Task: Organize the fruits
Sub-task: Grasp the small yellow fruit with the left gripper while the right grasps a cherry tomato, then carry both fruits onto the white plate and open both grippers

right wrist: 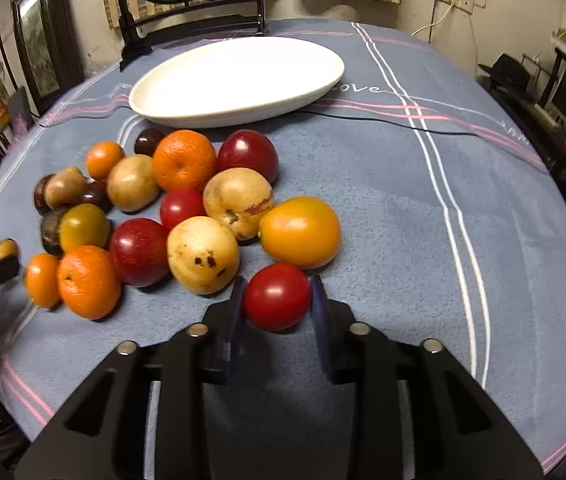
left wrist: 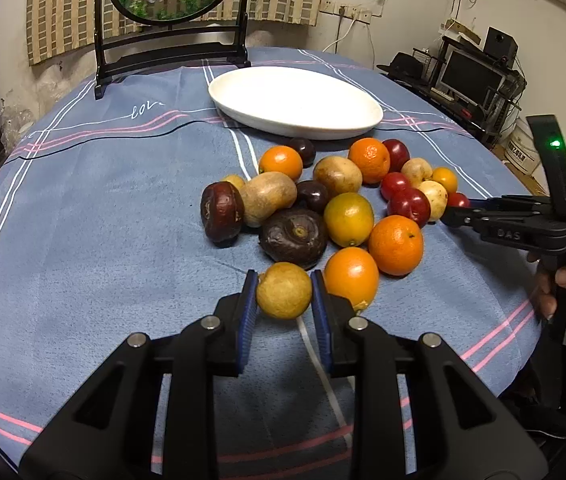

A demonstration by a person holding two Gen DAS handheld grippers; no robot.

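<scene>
Nothing sat on the white plate (left wrist: 295, 100) at twelve o'clock yet; the left gripper (left wrist: 284, 292) had its jaws clenched on a yellow fruit (left wrist: 284, 295), the right gripper (right wrist: 277, 298) on a red fruit (right wrist: 277, 295), and the pile (left wrist: 347, 200) stayed on the bench.

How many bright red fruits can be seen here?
4 red fruits. One in the right gripper; one left of it, beside the near orange; a small one mid-pile; one at the back, near the plate. Others may be hidden.
</scene>
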